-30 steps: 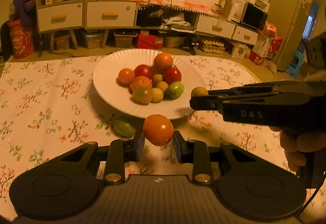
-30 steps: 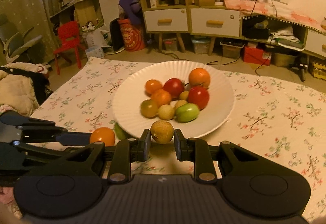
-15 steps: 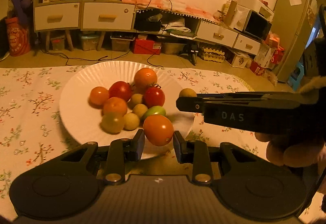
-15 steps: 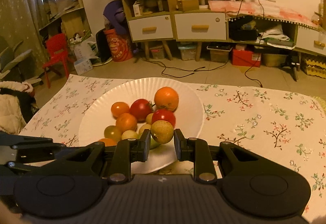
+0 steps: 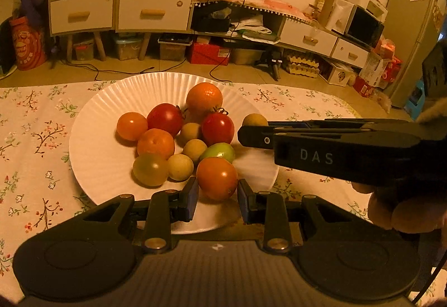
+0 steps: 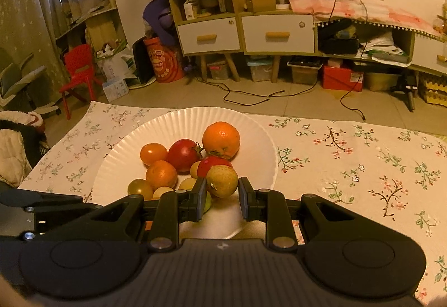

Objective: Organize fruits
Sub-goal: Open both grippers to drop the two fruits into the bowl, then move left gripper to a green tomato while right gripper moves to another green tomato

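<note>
The left tongs (image 5: 217, 196) pinch an orange tomato (image 5: 216, 178) between their two pads. The tomato hangs over the near side of a white paper plate (image 5: 95, 145). The plate sits on a worktop with a flowery cloth (image 5: 36, 139).

The right tongs (image 6: 222, 196) pinch a small yellow-brown fruit (image 6: 222, 180). It also hangs over the near part of the plate. In the left view, the right tongs reach in from the right side, and a hand (image 5: 402, 209) holds them.

On the plate lies a pile of fruit. There is a big orange (image 5: 204, 97) at the back. Two red tomatoes (image 5: 164, 118) sit just in front of it. A green tomato (image 5: 219, 152) lies just behind the held orange tomato. Small yellow round fruits (image 5: 180, 167) sit in the middle of the pile, touching their neighbours.
</note>
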A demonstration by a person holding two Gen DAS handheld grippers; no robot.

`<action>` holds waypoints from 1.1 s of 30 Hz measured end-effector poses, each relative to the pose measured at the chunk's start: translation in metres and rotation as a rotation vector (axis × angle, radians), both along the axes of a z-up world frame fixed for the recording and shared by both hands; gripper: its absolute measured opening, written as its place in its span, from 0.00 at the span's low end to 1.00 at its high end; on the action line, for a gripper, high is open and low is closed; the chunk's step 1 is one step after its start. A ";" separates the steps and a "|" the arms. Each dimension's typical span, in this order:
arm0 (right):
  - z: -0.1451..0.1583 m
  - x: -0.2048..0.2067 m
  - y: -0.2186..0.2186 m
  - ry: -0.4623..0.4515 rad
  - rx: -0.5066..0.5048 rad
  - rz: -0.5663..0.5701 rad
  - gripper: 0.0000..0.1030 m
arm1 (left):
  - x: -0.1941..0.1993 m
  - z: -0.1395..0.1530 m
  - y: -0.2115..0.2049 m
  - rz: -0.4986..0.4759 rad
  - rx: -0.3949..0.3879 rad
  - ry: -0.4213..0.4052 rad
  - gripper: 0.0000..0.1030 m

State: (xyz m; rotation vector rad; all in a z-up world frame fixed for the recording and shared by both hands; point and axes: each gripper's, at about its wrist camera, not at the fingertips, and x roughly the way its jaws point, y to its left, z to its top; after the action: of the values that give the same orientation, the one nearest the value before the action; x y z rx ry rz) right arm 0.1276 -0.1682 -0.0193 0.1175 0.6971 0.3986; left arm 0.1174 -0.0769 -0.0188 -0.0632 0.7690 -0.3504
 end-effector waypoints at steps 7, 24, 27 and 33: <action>-0.004 0.000 0.002 0.014 -0.010 0.001 0.21 | 0.001 0.001 0.002 0.000 -0.008 0.004 0.21; 0.005 -0.008 0.004 0.011 -0.022 -0.009 0.41 | -0.008 0.014 0.008 -0.026 0.005 -0.031 0.34; 0.008 -0.012 0.004 0.009 -0.025 -0.018 0.47 | -0.011 0.017 0.010 -0.026 0.014 -0.035 0.40; 0.016 -0.023 0.007 0.007 -0.041 -0.020 0.59 | -0.021 0.021 0.022 -0.036 0.035 -0.041 0.48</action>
State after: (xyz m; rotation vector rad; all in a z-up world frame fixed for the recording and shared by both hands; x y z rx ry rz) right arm 0.1043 -0.1610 -0.0029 0.0865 0.7097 0.3650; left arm 0.0967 -0.0551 0.0018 -0.0091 0.7359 -0.3709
